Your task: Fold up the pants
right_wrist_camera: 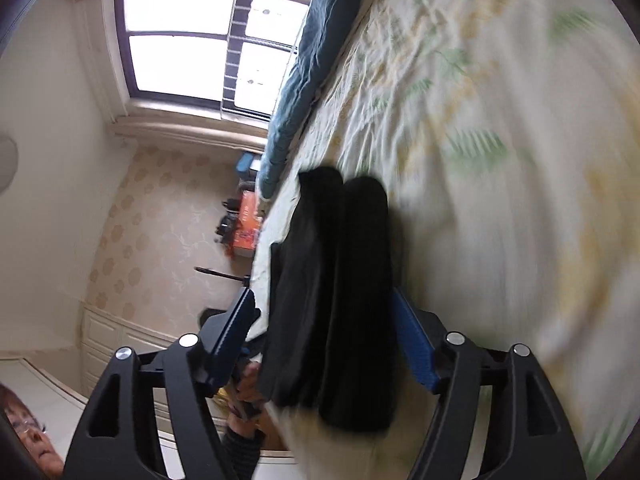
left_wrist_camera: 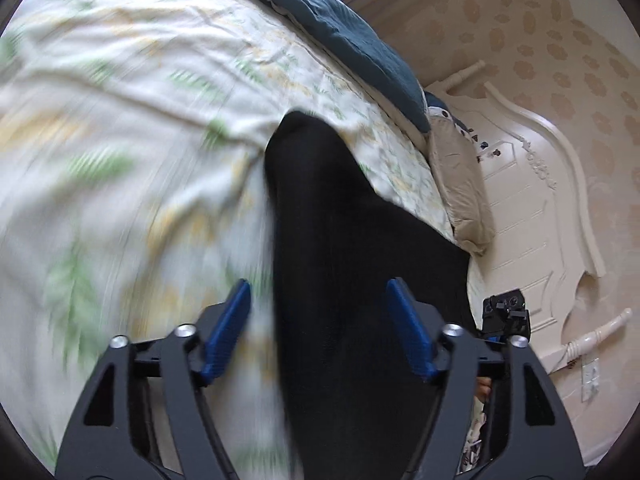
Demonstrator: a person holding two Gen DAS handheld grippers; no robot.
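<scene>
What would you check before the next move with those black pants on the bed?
1. Left gripper open: ok, its blue fingers stand apart, empty.
2. Right gripper open: ok, its fingers are spread on either side of the pants.
3. Pants folded: ok so far, they lie as a long narrow bundle, legs side by side.
4. Pants fully on the bed: cannot tell, the near end seems to be at the edge.
5. Picture sharp enough to aim: not ok, the sheet is blurred in both views.
6. Blue blanket clear of the pants: ok, it lies apart.
</scene>
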